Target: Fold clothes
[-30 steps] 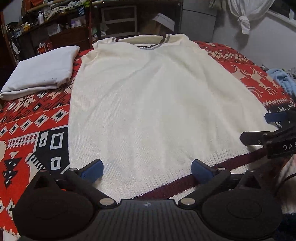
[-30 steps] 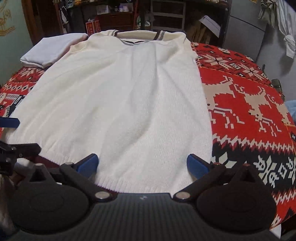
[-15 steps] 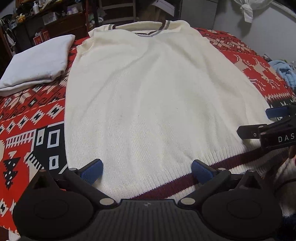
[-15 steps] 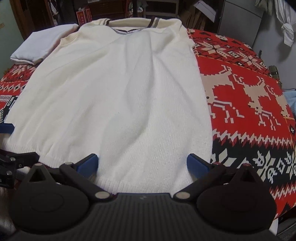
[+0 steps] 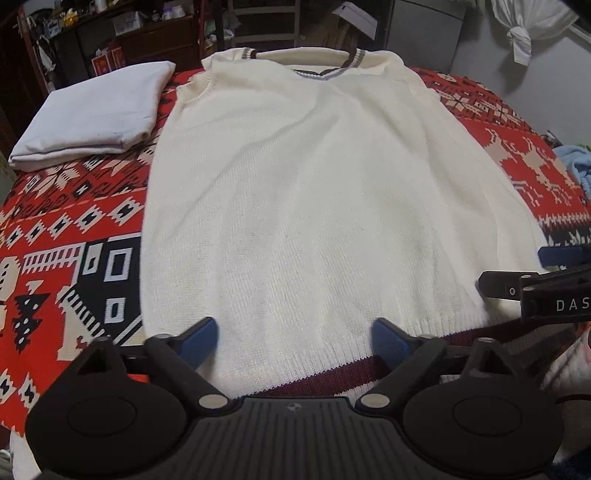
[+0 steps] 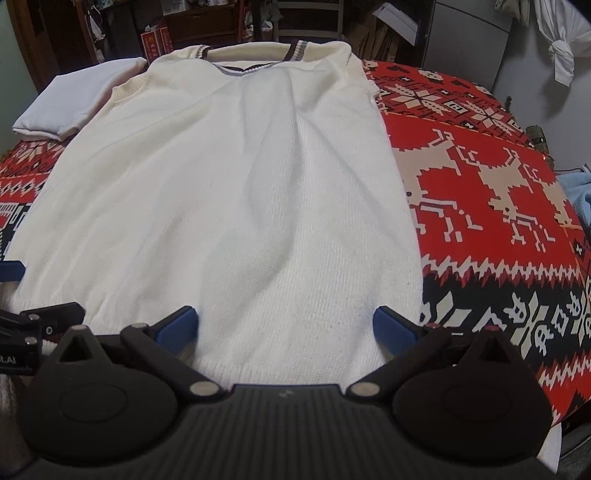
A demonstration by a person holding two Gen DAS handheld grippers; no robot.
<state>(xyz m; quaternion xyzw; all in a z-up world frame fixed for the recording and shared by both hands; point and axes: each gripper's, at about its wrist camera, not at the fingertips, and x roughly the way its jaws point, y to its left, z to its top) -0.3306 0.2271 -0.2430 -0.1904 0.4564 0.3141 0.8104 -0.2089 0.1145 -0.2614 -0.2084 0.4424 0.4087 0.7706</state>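
A cream knitted vest [image 5: 314, 192] [image 6: 229, 192] lies flat on the bed, its striped V-neck at the far end and its ribbed hem with a maroon stripe [image 5: 424, 350] nearest me. Over the hem's left part hovers my left gripper [image 5: 295, 336], open, its blue pads spread wide with only fabric beneath. My right gripper [image 6: 284, 328] stands open above the hem's right part. Each gripper shows at the edge of the other's view: the right gripper [image 5: 546, 280] and the left gripper [image 6: 33, 321].
A red, black and cream patterned blanket [image 6: 498, 206] [image 5: 66, 236] covers the bed. A folded white garment [image 5: 96, 114] [image 6: 70, 103] rests at the far left. Light blue cloth [image 5: 576, 166] lies off the right edge. Dark cluttered shelves [image 5: 129, 33] stand behind.
Both grippers have shifted a little forward and up over the hem, so the vest looks closer and its collar sits lower in view. The jaws stay spread and the vest lies unmoved.
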